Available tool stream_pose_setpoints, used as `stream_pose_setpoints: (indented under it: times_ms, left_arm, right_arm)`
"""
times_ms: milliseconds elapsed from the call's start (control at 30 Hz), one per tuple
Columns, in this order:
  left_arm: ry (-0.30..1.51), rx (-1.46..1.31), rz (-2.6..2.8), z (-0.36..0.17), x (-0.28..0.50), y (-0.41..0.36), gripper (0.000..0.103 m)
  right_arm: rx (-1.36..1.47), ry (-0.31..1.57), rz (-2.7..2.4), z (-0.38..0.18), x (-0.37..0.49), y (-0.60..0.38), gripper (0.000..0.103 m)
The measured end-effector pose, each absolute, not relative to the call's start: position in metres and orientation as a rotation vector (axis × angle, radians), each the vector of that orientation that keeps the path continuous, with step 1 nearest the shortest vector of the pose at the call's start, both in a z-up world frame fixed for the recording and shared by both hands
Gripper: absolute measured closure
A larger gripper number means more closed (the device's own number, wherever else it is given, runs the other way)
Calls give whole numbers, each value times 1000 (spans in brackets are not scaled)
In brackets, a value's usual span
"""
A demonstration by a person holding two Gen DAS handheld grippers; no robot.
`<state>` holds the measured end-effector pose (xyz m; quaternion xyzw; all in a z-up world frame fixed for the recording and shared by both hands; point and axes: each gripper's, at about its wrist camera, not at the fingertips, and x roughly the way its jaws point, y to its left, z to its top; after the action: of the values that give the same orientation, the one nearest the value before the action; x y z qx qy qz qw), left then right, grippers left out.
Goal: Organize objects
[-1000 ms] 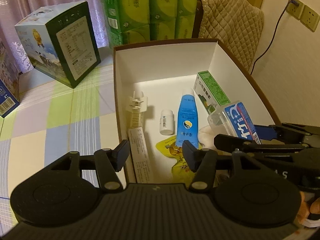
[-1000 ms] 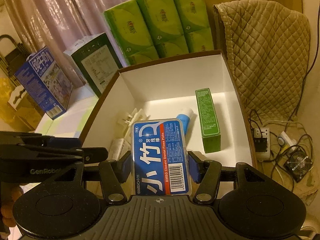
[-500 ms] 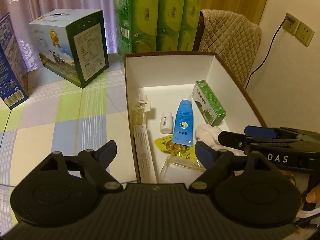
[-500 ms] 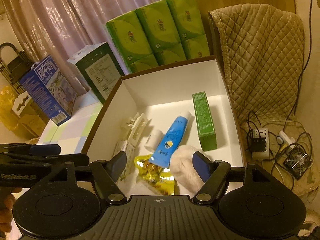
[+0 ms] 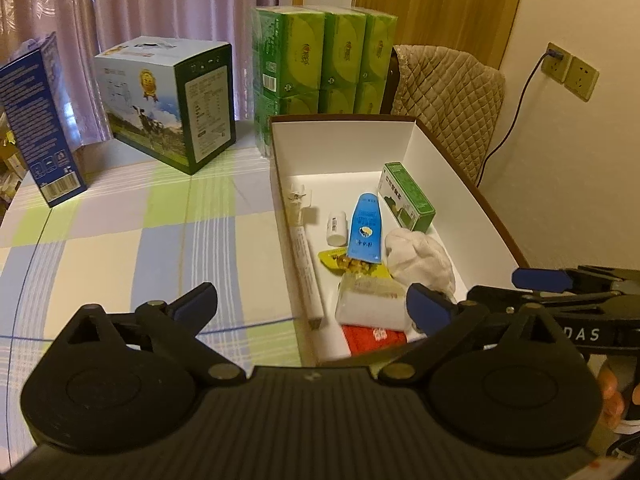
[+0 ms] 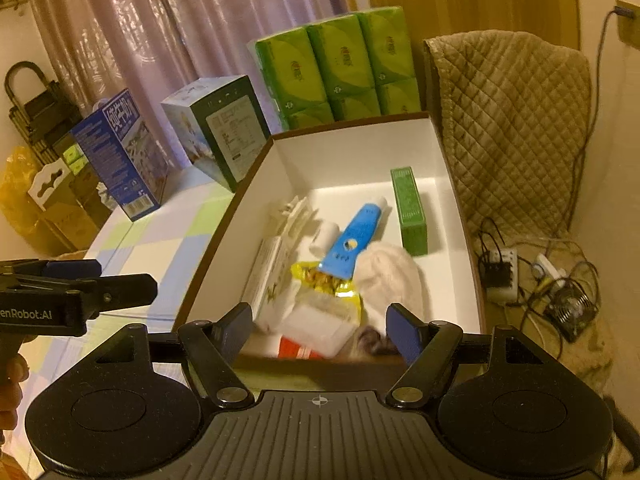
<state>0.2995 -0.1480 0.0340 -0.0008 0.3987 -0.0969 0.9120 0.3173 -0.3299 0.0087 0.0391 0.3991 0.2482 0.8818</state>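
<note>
Checked cloth covers the surface (image 5: 120,248), bare from nine to eleven o'clock except for cartons along the far edge. At one o'clock stands the white box (image 5: 448,160), already holding a blue tube (image 5: 365,228), a green carton (image 5: 408,196), a white cloth (image 5: 420,260) and, nearest, a clear case (image 5: 372,304). The left gripper (image 5: 312,300) hovers over the box's left wall, its fingers spread wide, pinching nothing. The right gripper (image 6: 320,328) hangs at the near rim, directly above the clear case, which runs crosswise between its fingers; these too are spread and empty. Everything small seems boxed, so I judge the right side nearer for any tidying.
</note>
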Motion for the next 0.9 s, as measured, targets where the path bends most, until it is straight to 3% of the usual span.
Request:
stream_pose_setpoints:
  times_ms: [900]
  left_arm:
    - [827,40,-139,36,120,-46,1]
  right_arm:
    - [21,860,492,16,142,-270,32]
